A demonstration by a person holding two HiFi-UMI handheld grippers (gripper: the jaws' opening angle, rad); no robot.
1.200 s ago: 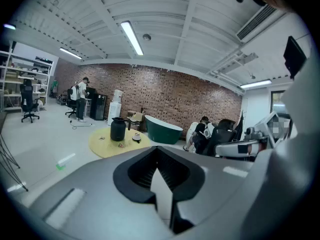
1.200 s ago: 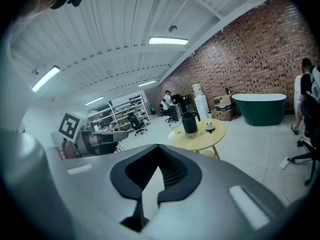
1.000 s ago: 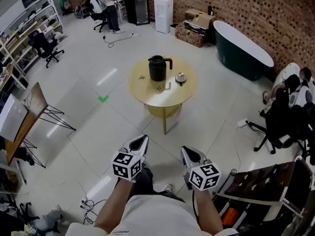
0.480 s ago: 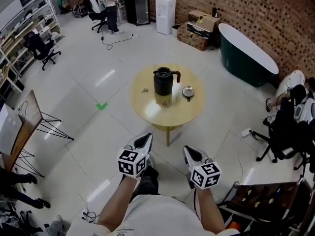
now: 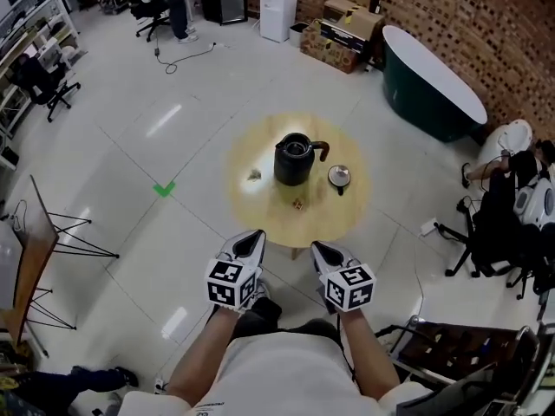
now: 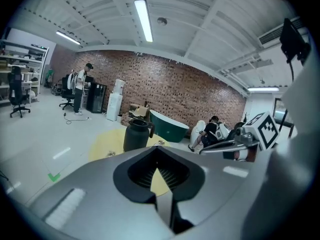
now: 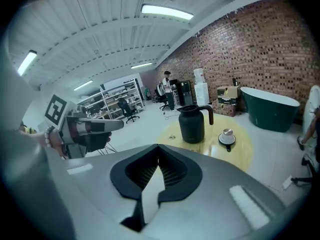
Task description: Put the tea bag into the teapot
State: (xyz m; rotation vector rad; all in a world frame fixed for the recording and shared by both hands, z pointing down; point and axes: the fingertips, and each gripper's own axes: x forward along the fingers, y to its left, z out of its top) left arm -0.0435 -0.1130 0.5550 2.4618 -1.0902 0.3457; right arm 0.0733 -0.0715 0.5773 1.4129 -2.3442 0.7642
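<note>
We hold our grey left gripper point(image 5: 251, 237) and right gripper point(image 5: 319, 250) closed — empty. Farther off, a black teapot point(image 5: 293, 159) stands on a round yellow table point(image 5: 260, 199).

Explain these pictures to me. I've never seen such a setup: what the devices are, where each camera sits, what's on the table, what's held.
No robot: a person holds a two-jaw tool in each hand, the left gripper and the right gripper; the patterned cubes belong to them. The view from above is from a camera on the person's head; the other two ride on the grippers, looking along the jaws. The round yellow table bears a black teapot, a lid-like piece beside it, and two bits too small to name. Both grippers are shut and empty.
</note>
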